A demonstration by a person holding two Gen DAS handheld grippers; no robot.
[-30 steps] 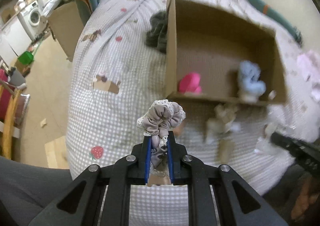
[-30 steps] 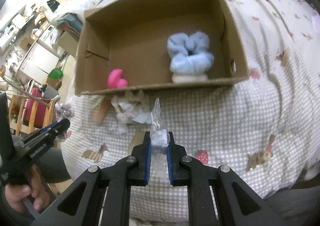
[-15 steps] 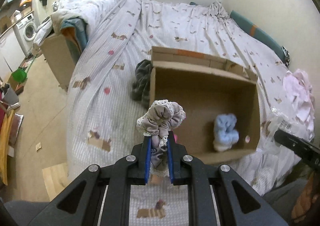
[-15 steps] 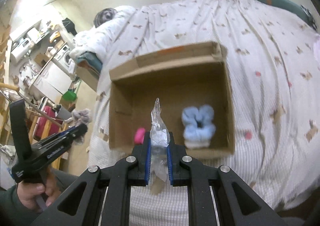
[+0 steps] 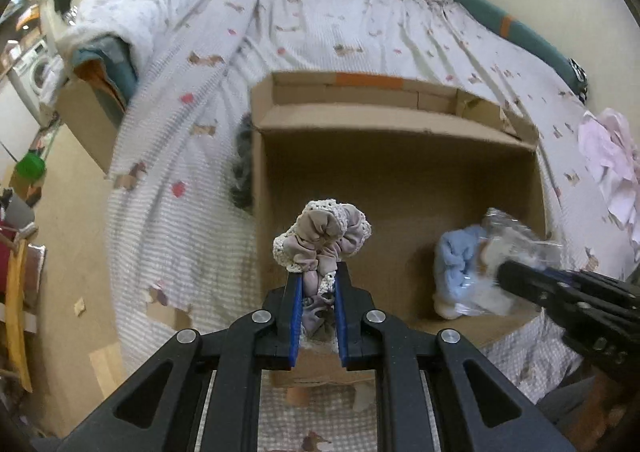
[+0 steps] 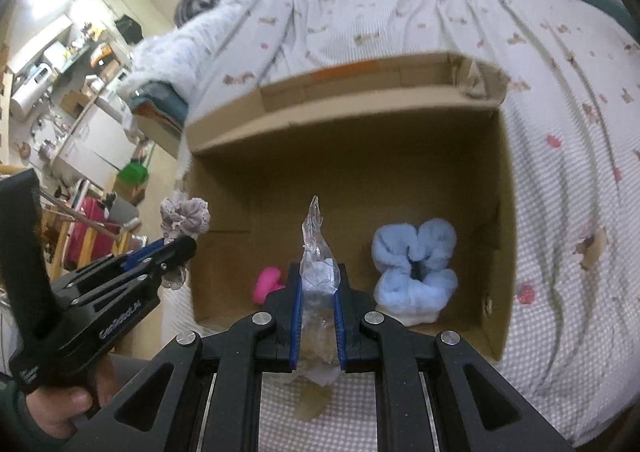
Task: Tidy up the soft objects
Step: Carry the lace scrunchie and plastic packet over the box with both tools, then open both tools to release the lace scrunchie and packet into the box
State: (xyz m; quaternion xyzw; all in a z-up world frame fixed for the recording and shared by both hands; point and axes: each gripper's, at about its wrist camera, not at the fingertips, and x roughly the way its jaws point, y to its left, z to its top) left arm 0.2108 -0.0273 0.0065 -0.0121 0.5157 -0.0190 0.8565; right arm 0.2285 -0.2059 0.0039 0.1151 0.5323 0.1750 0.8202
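Across both wrist views, a bed (image 5: 328,24) under a pale checked cover printed with small animals fills the field. On it sits an open cardboard box (image 5: 400,124), its far flap folded inward at 12 o'clock and an orange tape strip on the far rim. Inside the box, in the right wrist view, a light blue fluffy scrunchie (image 6: 416,264) rests on something white at 4 o'clock of the floor, and a pink soft item (image 6: 267,283) lies at 7 o'clock, partly hidden by the tool. Outside the box's left wall, a dark grey fabric (image 5: 242,168) lies against the cardboard. A pink-white garment (image 5: 610,164) lies on the cover at 3 o'clock. The left gripper (image 5: 318,292) is pinching a beige scrunchie with lace trim (image 5: 322,236), which bunches above the blue pads near the box's near-left corner; its exact height over the rim cannot be judged. The right gripper (image 6: 318,292) is pinching a clear plastic bag (image 6: 316,248) containing something white, the twisted top standing upright above the box's near edge. A hand (image 6: 60,408) grips the left tool's handle at 8 o'clock of the right wrist view.
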